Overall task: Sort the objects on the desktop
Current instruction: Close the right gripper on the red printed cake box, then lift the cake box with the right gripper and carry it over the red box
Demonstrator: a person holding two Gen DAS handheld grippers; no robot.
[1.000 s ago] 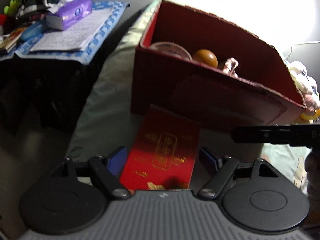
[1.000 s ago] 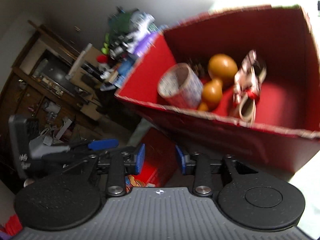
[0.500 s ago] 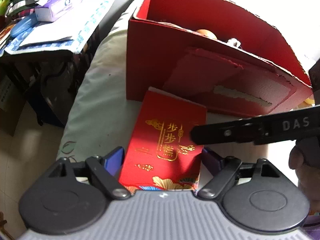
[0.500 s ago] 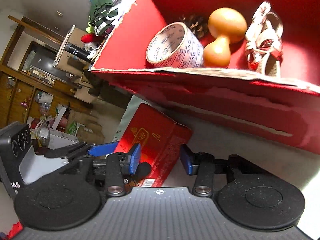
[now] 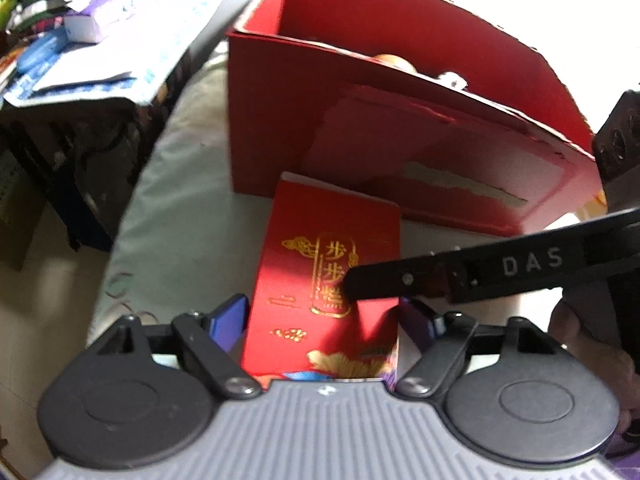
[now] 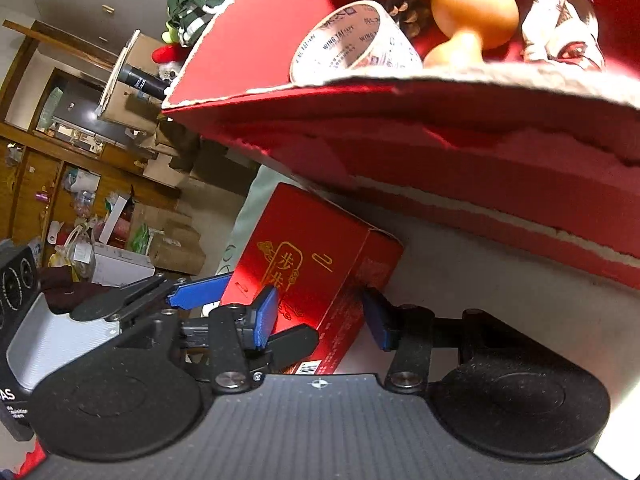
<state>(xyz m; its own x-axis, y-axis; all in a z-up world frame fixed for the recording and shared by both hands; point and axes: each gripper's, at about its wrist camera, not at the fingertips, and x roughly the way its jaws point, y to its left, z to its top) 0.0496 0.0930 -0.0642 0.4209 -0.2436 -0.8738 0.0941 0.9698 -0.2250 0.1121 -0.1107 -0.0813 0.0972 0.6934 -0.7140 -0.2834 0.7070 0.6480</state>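
A small red box point(image 5: 288, 272) with gold writing lies flat on the pale tablecloth, just in front of a big red carton point(image 5: 280, 120). My left gripper point(image 5: 322, 304) straddles the box's near end. Its jaws are closing, with the blue fingers point(image 5: 230, 320) close beside the box's long sides. In the right wrist view the box point(image 6: 304, 248) sits between the fingers of my right gripper point(image 6: 320, 296), which stands open. One finger hangs over the top face and the other is by the side face. The right gripper's black finger point(image 5: 400, 280) crosses the box from the right.
The carton point(image 6: 440, 152) holds a tape roll point(image 6: 352, 40), a wooden gourd point(image 6: 472, 20), a pine cone and a white cloth trinket point(image 6: 560, 32). A side table with papers and a purple pack point(image 5: 108, 20) stands to the left, past the table's edge. A hand point(image 5: 580, 340) holds the right gripper.
The right gripper has come down and reached over the small box, its jaws wider than at first. The left gripper stayed put and its fingers drew slightly nearer the box.
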